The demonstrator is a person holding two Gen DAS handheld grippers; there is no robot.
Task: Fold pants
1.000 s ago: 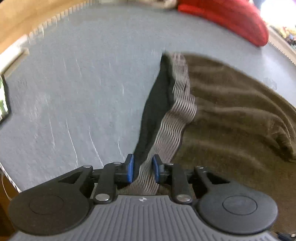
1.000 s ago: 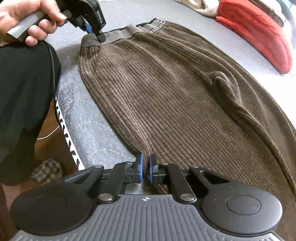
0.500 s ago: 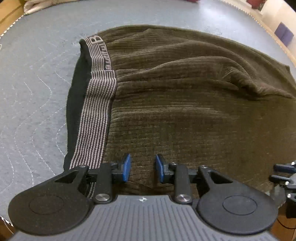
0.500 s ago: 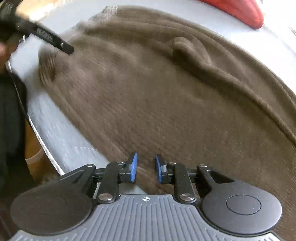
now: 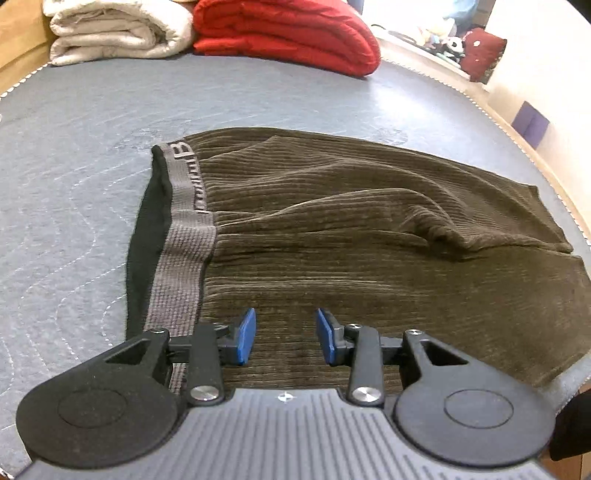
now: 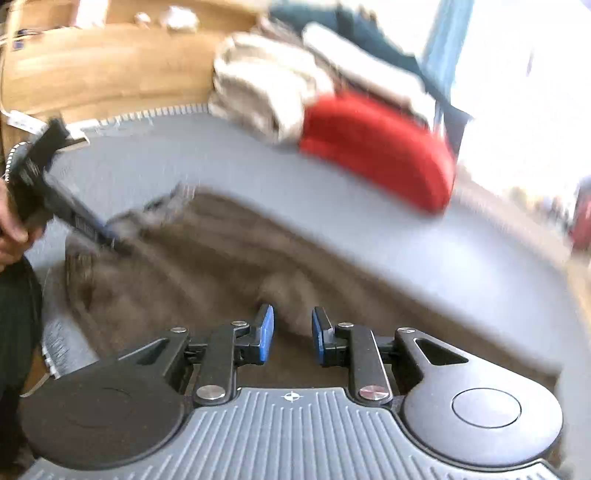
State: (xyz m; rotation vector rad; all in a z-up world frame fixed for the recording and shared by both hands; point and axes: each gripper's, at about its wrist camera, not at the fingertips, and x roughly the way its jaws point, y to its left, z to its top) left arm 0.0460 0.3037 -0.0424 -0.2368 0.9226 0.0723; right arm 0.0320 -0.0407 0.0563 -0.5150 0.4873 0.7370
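Brown corduroy pants (image 5: 369, 240) lie folded on a grey quilted bed (image 5: 92, 140), their grey striped waistband (image 5: 184, 229) to the left. My left gripper (image 5: 284, 336) is open and empty just above the near part of the pants beside the waistband. In the blurred right wrist view my right gripper (image 6: 292, 334) is open and empty over the pants (image 6: 207, 266). The left gripper also shows in the right wrist view (image 6: 107, 232), at the pants' far left end.
A folded red blanket (image 5: 288, 33) and a rolled cream blanket (image 5: 114, 29) lie at the far end of the bed. The bed's right edge (image 5: 535, 155) runs along a wooden frame. A wooden wall (image 6: 110, 66) stands behind.
Both grippers let go of the pants, opened, and drew back and up. The waistband dropped flat on the bed. The right wrist view swung upward toward the blankets.
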